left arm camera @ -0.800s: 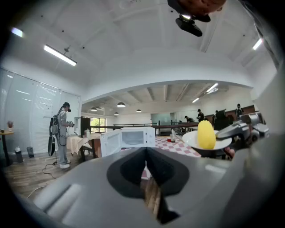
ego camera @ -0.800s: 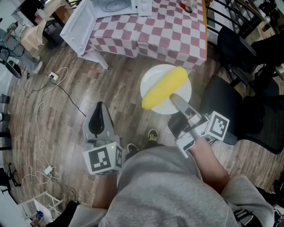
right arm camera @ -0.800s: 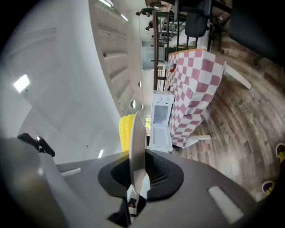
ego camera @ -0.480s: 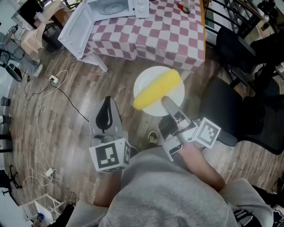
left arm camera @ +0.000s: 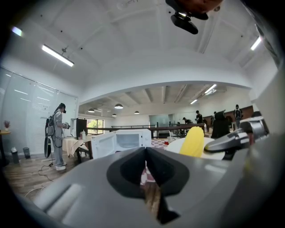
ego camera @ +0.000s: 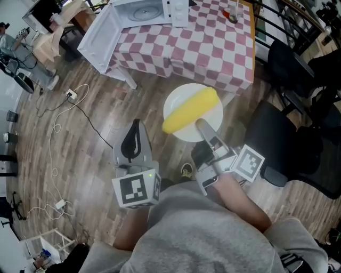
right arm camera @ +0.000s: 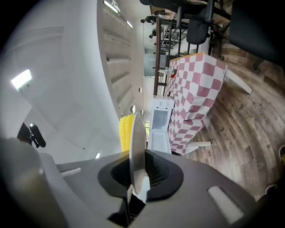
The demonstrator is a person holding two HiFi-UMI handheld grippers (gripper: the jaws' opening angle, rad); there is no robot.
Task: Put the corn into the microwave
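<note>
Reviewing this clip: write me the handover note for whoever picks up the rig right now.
The right gripper is shut on the rim of the white plate, held roughly level over the floor, with the corn lying on it.
The left gripper is shut and empty, beside the plate.
The microwave sits on the checkered table ahead, its door open.
Done: corn lifted on its plate. Left: carry it to the table, slide plate and corn into the microwave, release.

Open-plan office hall: office chairs [ego camera: 282, 133] right of the checked-cloth table [ego camera: 213, 53] with its microwave [ego camera: 154, 9], cables [ego camera: 80, 109] on wood flooring [ego camera: 69, 160] left.
</note>
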